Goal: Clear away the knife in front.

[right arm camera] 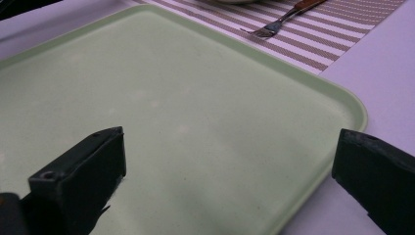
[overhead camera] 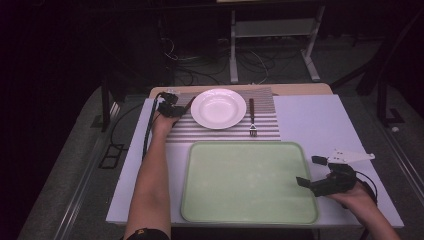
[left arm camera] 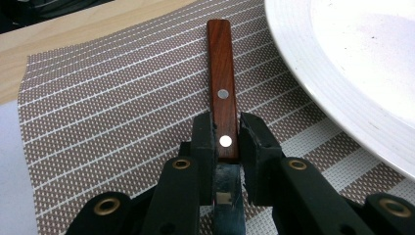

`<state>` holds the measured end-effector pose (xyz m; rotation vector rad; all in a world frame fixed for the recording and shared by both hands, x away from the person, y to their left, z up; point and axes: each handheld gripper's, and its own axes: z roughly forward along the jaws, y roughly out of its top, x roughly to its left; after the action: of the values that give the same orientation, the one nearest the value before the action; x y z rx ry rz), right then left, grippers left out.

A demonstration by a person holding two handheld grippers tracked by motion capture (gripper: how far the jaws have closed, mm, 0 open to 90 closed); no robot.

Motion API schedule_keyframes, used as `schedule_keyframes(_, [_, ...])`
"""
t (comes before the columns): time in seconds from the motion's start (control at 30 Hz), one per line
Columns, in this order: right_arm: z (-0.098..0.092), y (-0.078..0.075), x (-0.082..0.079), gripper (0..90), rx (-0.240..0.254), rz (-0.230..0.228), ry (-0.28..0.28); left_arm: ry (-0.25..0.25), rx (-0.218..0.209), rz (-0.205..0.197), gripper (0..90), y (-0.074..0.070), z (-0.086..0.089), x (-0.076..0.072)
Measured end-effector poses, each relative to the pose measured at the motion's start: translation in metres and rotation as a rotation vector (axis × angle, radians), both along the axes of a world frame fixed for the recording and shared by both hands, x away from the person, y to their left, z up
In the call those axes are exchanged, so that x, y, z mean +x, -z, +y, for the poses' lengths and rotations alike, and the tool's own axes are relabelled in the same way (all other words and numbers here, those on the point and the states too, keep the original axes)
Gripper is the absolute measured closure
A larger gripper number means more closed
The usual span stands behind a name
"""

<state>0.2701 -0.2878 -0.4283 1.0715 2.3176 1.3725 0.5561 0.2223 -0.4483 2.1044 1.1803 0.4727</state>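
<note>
A wooden-handled knife (left arm camera: 222, 93) is lying on the striped placemat (left arm camera: 112, 112) just left of the white plate (left arm camera: 352, 63), its rigid, light, likely slick handle sitting between the left gripper's (left arm camera: 225, 137) narrowed jaws. The right gripper (right arm camera: 230, 161) is hovering wide open over the green tray (right arm camera: 161, 98).

A flat red-brown wooden knife handle with two silver rivets (left arm camera: 222, 93) is laid on the striped mat, just beside the white plate.

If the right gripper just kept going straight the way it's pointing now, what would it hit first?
Most likely the green tray. The right gripper, jaws wide open, looks low across the tray's near corner, so it would probably meet its rim or flat surface first. Farther along that line lies the fork on the striped placemat.
</note>
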Motion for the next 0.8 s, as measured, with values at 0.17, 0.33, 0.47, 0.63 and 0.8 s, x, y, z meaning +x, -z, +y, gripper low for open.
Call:
schedule_keyframes(0.17, [0.000, 0.000, 0.000, 0.0, 0.000, 0.000, -0.002, -0.006, -0.022, 0.008, 77.1, 0.000, 0.002, 0.001])
schedule_keyframes(0.33, [0.000, 0.000, 0.000, 0.0, 0.001, 0.000, 0.000, -0.028, -0.028, 0.021, 77.1, -0.003, 0.006, 0.000])
schedule_keyframes(0.47, [0.000, 0.000, 0.000, 0.0, 0.000, 0.001, 0.001, -0.045, -0.032, 0.026, 77.2, -0.010, 0.011, -0.003])
schedule_keyframes(0.63, [0.000, 0.000, 0.000, 0.0, -0.001, 0.001, 0.001, -0.044, -0.029, 0.022, 77.2, -0.022, 0.016, -0.009])
schedule_keyframes(0.8, [0.001, 0.000, 0.000, 0.0, 0.000, 0.001, 0.002, -0.035, -0.042, 0.002, 77.1, -0.035, 0.020, -0.019])
